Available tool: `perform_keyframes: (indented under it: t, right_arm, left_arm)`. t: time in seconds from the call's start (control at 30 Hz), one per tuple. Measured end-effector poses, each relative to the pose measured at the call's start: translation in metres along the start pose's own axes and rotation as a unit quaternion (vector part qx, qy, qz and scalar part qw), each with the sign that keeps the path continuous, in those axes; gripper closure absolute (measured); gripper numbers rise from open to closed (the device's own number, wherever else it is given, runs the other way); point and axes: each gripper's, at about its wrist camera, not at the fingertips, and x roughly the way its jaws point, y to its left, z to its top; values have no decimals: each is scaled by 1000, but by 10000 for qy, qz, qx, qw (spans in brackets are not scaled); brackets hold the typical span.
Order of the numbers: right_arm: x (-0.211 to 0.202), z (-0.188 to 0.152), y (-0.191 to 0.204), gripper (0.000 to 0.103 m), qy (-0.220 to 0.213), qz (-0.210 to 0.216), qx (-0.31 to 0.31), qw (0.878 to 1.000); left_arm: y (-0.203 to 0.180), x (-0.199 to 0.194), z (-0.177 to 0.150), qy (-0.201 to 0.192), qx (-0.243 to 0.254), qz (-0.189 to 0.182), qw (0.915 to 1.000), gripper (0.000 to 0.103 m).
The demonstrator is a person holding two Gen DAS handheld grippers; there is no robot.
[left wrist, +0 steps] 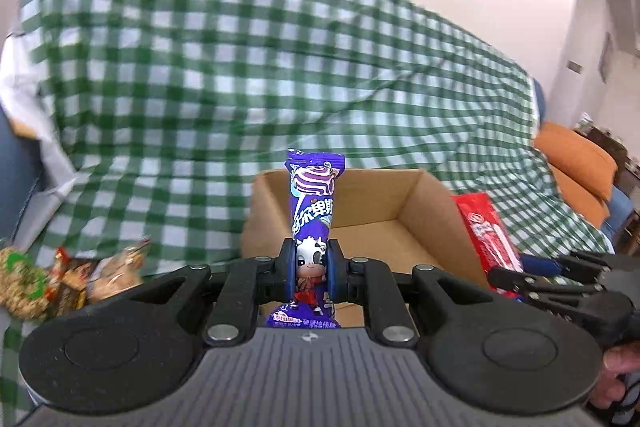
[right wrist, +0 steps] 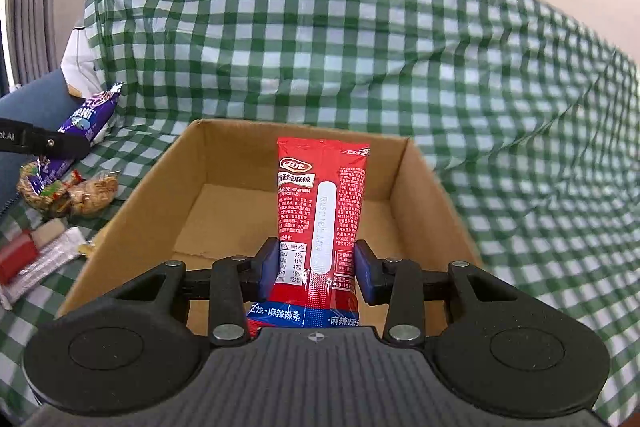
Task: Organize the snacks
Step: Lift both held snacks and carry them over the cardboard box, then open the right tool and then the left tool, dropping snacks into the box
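Left gripper (left wrist: 311, 267): jaws pinched tight on a slim purple foil candy packet w/ cartoon cow print (left wrist: 313, 203), packet standing upright between the blue pads. Just ahead & below: open brown cardboard box (left wrist: 416, 203), packet tip roughly over its near-left part. Not dropped yet.

Right gripper (right wrist: 315, 269): jaws clamped on a flat red plastic spicy-strip pouch w/ white label stripe (right wrist: 324, 195), gripped near its lower end, upper end pointing out over the same cardboard box (right wrist: 224, 163). Seen also in left wrist view, to the right of the left gripper, beside the box's right wall.

Box contents: bare cardboard floor where visible in both views; nothing seen inside, though the near part sits hidden behind the pouch & gripper bodies. So prob. early in the task: zero snacks stowed as far as shown, two in hand & poised over the box.

Left to do: off to the left of the right gripper, on the green-white checked cloth (right wrist: 360, 47), a loose pile waits: clear bags of brownish crackers/peanuts (right wrist: 90, 195), a red-and-white wrapped bar plus silver wrapper (right wrist: 36, 255). Exact count unclear, edge distortion.

Judgement: release both packets into box next, then back for the pile.
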Motion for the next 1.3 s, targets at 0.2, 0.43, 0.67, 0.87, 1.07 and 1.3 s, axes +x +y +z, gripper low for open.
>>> perform_keyframes:
  t: [0.2,0.43,0.67,0.87,1.07,1.3]
  right_arm:
    - [4,-2,-29,61,106,-169,382,9991]
    - [8,0,-40,61,85,-323,579,9978]
    - [8,-1,-41,61,103,-351,593,9976]
    - [11,2,-42,52,163,-359,610,9974]
    - [13,3,-43,47,225,-468,548,9971]
    - [20,1,-55,44,485,-834,790,9922]
  left_arm:
    - [-37,-1,-10,-205,412,-331,9984,87]
    - [-64,3,-23,-125,781,-584,9952,87]
    - [-61,5,-24,-48,699,-738,9948,87]
    - [-57,8,-25,184,554,-922,9940,60]
    - [-46,10,-21,146,389,-357,9985,59]
    - [-20,24,-14,467,-132,228,9986,57]
